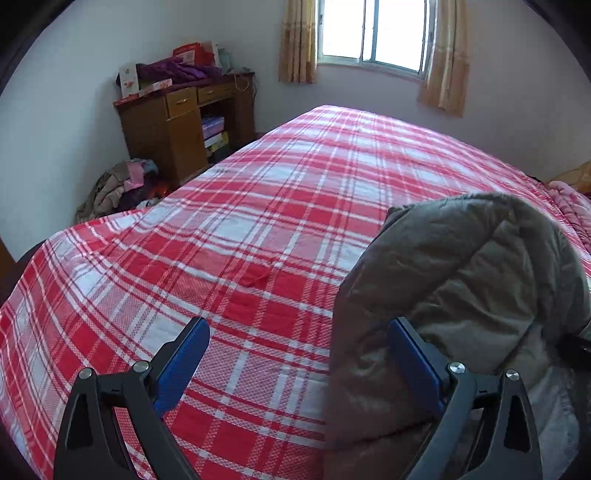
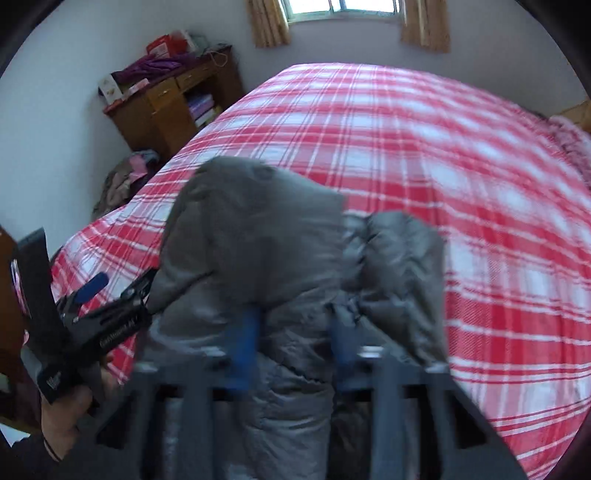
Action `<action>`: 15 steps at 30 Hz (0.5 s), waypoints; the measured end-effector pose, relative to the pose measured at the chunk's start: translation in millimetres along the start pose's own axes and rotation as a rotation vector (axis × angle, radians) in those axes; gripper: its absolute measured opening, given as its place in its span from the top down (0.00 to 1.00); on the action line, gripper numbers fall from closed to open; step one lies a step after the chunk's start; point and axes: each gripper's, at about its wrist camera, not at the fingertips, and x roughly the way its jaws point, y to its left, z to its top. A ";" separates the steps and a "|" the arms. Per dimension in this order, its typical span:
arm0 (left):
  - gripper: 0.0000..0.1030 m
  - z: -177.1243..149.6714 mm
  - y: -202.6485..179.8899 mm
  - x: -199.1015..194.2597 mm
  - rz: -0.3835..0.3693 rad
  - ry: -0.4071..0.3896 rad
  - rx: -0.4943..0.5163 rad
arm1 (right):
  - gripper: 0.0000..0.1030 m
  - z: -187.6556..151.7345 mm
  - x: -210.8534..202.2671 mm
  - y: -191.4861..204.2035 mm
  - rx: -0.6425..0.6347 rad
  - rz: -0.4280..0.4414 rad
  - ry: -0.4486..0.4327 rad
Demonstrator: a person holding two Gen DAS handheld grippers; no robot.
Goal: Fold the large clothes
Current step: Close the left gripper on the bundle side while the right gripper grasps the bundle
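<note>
- The grey padded jacket (image 2: 258,236) lies on the bed (image 1: 258,229), at the near edge of the red-and-white plaid sheet, with its bulk bunched and raised rather than spread flat.
- In the right wrist view its long axis runs from the camera away toward the window (image 1: 373,33); the rounded, hood-like end points to the far side of the bed, and a second puffy fold sits just beside it on the right.
- In the left wrist view the same jacket (image 1: 461,295) fills the lower right, standing up in a hump above the sheet.
- The right tool (image 2: 293,343) has its blue pads drawn in narrow, with a fold of the jacket between them; the picture is blurred, but the cloth appears pinched there.
- The left tool (image 1: 299,365) stands wide apart. Its left pad (image 1: 181,369) hangs over bare plaid sheet, and its right pad (image 1: 413,365) is against or just beside the jacket's edge; I cannot tell if it touches. Nothing is clamped between them.
- From the right wrist view the left tool (image 2: 118,291) shows at the left edge of the jacket, held by a hand (image 2: 70,410) with a dark sleeve.
- A wooden counter (image 1: 177,129) with drawers stands in the far left corner, piled with bags and a purple garment; a heap of clothes (image 1: 118,188) lies on the floor near it.
- Tan curtains (image 1: 443,59) hang on both sides of the window.
</note>
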 end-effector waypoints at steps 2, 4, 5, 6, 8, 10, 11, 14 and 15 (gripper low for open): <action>0.05 2.6 -4.9 -8.4 -0.006 -0.025 0.009 | 0.84 -8.6 -7.0 -8.0 0.023 0.026 -0.034; 0.05 5.6 -13.0 -17.2 -0.021 -0.049 0.025 | 0.85 -14.7 -17.0 -14.2 0.044 0.031 -0.069; 0.05 6.5 -20.1 -20.9 -0.030 -0.059 0.038 | 0.86 -19.2 -21.9 -19.7 0.060 0.030 -0.087; 0.05 6.9 -27.1 -23.4 -0.035 -0.065 0.052 | 0.87 -23.9 -25.3 -25.3 0.080 0.020 -0.098; 0.05 3.9 -46.5 -23.2 -0.047 -0.063 0.095 | 0.87 -34.6 -25.2 -39.6 0.123 0.009 -0.110; 0.05 -5.3 -71.3 -19.5 -0.039 -0.061 0.167 | 0.87 -48.5 -15.1 -57.6 0.184 0.027 -0.091; 0.05 -10.8 -83.1 -18.1 -0.021 -0.065 0.209 | 0.87 -55.6 -9.0 -67.2 0.219 0.043 -0.084; 0.05 -24.9 -105.7 -15.8 0.006 -0.083 0.288 | 0.85 -80.3 -2.2 -97.0 0.313 0.063 -0.098; 0.05 -27.7 -110.8 -16.4 0.010 -0.088 0.302 | 0.82 -83.7 -3.2 -102.2 0.325 0.062 -0.102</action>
